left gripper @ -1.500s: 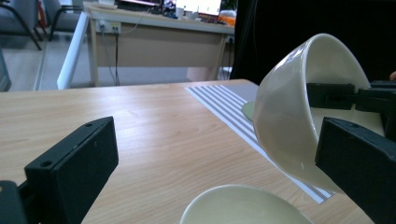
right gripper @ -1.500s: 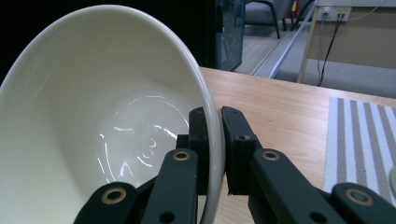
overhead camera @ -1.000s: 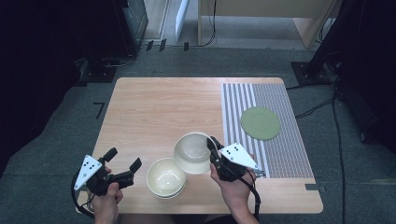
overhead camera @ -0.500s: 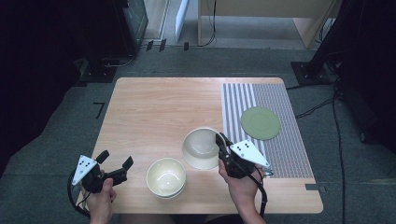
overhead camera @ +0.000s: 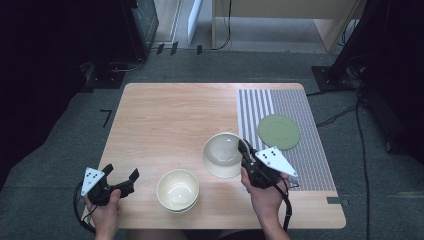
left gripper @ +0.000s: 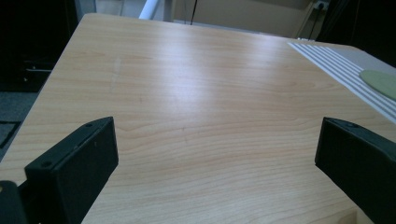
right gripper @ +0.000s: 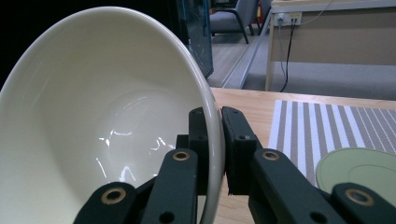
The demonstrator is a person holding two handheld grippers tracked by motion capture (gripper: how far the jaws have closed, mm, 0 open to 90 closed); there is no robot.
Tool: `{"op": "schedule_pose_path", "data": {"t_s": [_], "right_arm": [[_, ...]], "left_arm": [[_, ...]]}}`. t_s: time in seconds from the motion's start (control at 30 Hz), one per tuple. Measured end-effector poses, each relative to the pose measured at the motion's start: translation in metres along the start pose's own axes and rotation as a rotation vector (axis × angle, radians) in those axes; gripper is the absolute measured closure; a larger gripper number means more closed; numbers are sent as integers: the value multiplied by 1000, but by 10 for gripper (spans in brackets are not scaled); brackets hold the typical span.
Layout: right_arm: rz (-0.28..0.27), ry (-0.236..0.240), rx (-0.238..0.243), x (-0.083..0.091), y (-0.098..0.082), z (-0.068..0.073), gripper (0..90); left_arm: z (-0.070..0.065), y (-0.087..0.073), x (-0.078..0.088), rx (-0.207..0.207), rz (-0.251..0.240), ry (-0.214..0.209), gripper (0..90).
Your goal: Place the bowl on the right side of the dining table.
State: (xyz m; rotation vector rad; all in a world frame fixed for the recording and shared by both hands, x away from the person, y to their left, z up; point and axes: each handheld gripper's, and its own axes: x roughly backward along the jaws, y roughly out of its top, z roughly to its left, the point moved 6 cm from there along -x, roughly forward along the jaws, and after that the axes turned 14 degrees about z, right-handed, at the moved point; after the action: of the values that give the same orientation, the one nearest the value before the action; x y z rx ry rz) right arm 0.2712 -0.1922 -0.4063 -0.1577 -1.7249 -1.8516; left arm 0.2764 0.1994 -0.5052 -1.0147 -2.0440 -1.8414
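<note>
My right gripper (overhead camera: pixel 245 150) is shut on the rim of a cream bowl (overhead camera: pixel 222 155), which hangs tilted above the wooden table (overhead camera: pixel 175 120) near the striped mat. In the right gripper view the two black jaws pinch the thin wall of the cream bowl (right gripper: pixel 107 121) from both sides, the right gripper (right gripper: pixel 215 135) closed tight on it. A second cream bowl (overhead camera: pixel 178 190) stands on the table near the front edge. My left gripper (overhead camera: pixel 120 177) hovers low at the front left corner, open, nothing between its wide-spread jaws; bare wood lies ahead of the left gripper (left gripper: pixel 215 140).
A grey striped mat (overhead camera: pixel 295 150) covers the table's right side, with a flat green plate (overhead camera: pixel 279 132) on it. The same green plate (right gripper: pixel 359 175) lies just right of the held bowl. Dark floor and cables surround the table; a wooden desk stands beyond.
The right gripper carried the cream bowl to the right, toward the striped mat. The left gripper sank and drew back toward the front left corner.
</note>
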Motion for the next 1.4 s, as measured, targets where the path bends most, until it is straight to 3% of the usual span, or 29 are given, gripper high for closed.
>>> {"op": "schedule_pose_path", "data": {"t_s": [0.5, 0.93, 1.4], "right_arm": [[-12, -37, -44, 5, 4, -26, 840], [-26, -75, -32, 6, 6, -40, 839], [-38, -104, -96, 7, 3, -62, 839]], "left_arm": [[14, -11, -11, 25, 50, 39, 0], [16, -15, -17, 31, 77, 38, 0], [16, -18, -20, 29, 95, 36, 0]]}}
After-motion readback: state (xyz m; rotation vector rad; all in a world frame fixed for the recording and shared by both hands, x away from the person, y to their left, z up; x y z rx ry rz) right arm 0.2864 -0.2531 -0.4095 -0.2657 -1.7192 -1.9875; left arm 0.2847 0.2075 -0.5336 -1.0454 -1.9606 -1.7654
